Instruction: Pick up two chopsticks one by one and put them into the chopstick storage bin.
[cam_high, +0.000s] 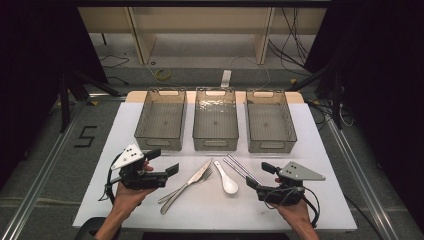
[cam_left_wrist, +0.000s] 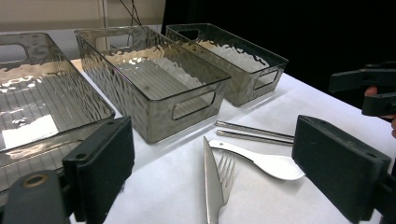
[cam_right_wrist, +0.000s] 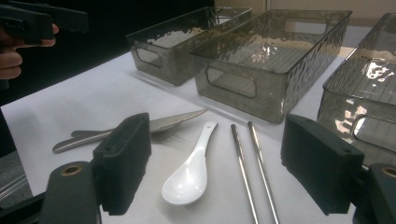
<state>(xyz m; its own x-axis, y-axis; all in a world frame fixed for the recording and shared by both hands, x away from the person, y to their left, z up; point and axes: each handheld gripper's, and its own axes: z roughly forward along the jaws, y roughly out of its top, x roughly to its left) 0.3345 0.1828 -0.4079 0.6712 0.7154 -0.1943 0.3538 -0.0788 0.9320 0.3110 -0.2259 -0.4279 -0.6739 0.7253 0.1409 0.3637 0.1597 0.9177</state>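
Right gripper (cam_high: 261, 176): jaws apart, empty, just right of the cutlery.
Left gripper (cam_high: 164, 161): jaws apart, empty, left of the knife (cam_high: 190, 181).
Chopsticks (cam_right_wrist: 250, 163): nearest the right gripper; long axis running away from its jaws toward the bins (cam_high: 215, 125).
Spoon (cam_right_wrist: 189, 172): white, glossy, bowl toward the right gripper.
Appearance: chopsticks thin, metallic, parallel.

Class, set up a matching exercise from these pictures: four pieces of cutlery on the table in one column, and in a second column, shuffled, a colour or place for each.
Column 1:
1. spoon
2. chopsticks
3. knife
4. fork

Column 2:
A. a metal pair, nearest the right tongs
B. white
C. lies across the fork, blade toward the middle bin
D. tines beside the knife blade

Pairs: 1-B, 2-A, 3-C, 4-D
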